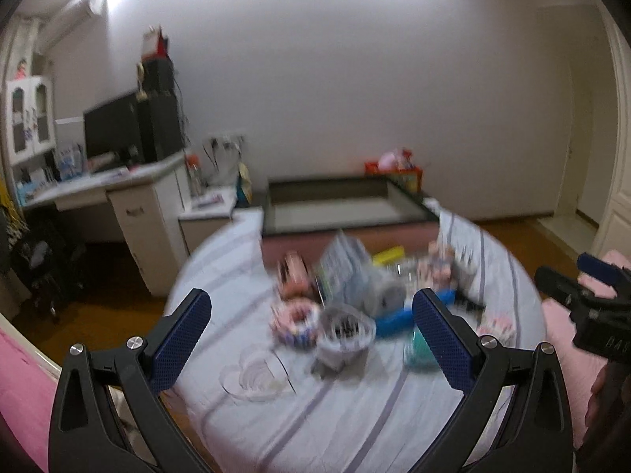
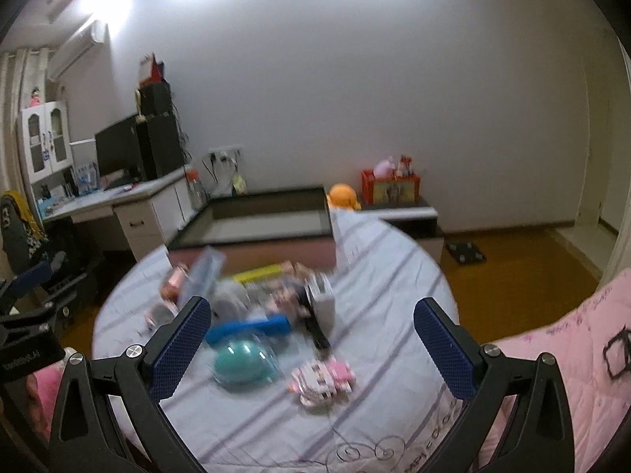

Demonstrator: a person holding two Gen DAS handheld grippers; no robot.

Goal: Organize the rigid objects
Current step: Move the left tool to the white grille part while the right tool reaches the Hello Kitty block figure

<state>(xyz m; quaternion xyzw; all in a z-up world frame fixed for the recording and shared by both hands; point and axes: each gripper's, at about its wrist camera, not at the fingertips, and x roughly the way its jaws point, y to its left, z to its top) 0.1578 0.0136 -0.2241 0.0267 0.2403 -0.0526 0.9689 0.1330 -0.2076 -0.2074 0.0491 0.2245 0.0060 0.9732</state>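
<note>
Black-framed left gripper [image 1: 311,339] fills the lower frame of the left wrist view, blue fingers [image 1: 179,341] spread wide, nothing between them. Both views are motion-blurred.

Far left of the frame: white bench [image 1: 98,185] carrying a dark monitor [image 1: 112,126]. Centre: striped bed sheet [image 1: 335,414] with a cluster of small objects lying on it. Left to right in the cluster: clear plastic container [image 1: 252,374] nearest the camera at lower left, pink round item [image 1: 295,321], grey cup [image 1: 345,333], blue bar [image 1: 394,317], teal ball [image 1: 418,349] just beside the right finger. Details of the items behind them cannot be resolved. Right edge of the frame: right gripper [image 1: 591,299], partly seen.

Right wrist view: right gripper [image 2: 313,339], fingers [image 2: 445,349] also spread wide and empty. Left to right between them on the sheet: blue bar [image 2: 248,329], teal ball [image 2: 240,362] inside a clear shell, pink-and-white toy [image 2: 321,380]. Pink quilt [image 2: 572,354] at lower right.
</note>
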